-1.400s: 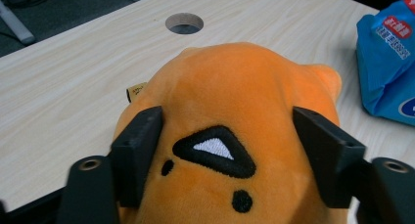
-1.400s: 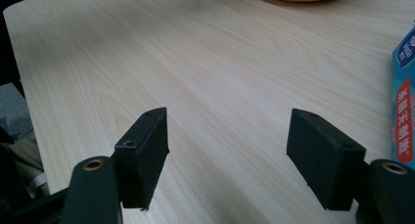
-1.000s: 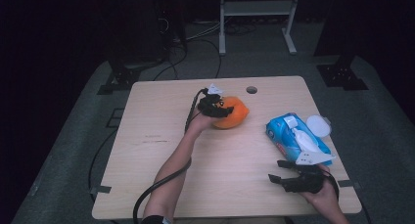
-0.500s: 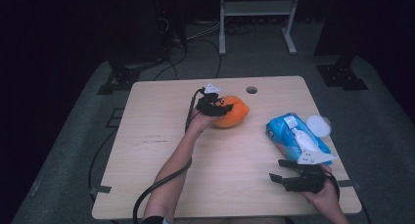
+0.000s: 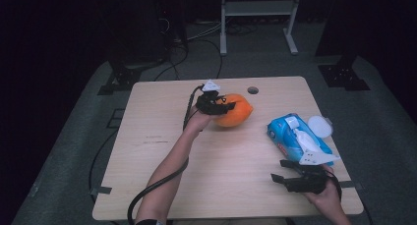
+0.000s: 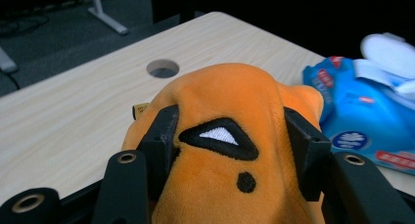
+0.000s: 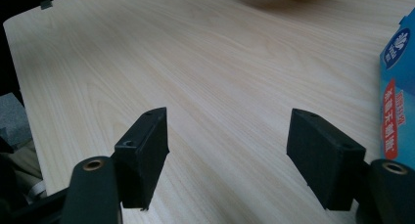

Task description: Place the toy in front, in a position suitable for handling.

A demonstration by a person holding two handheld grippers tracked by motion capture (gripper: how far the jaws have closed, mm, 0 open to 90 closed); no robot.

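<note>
The blue plastic pack of wet wipes (image 5: pixel 295 139) carries white Chinese characters on a red strip along its edge and a round blue-and-white emblem, both seen in the right gripper view, though the writing is too small to read; a small tan tag (image 6: pixel 140 109) sticks out beside the toy, its print too blurred to make out. The orange plush toy (image 6: pixel 230 150), soft and rounded, sits squarely between the two black jaws of the left gripper (image 6: pixel 234 143), whose pads press into its sides so that the fabric bulges above them: the gripper is clamped on the toy. The plush bears a black-edged white triangle stitched on its top and a small black dot just below it. In the high view the toy (image 5: pixel 235 110) is at the middle of the far half of the light wooden table (image 5: pixel 162 151), near a round hole (image 5: pixel 253 90) in the tabletop, with the left gripper (image 5: pixel 227 107) meeting it from the left. The right gripper (image 7: pixel 229 136) hangs over bare wood at the table's near right corner, its jaws wide apart with nothing between them, the wipes pack just beside it.
</note>
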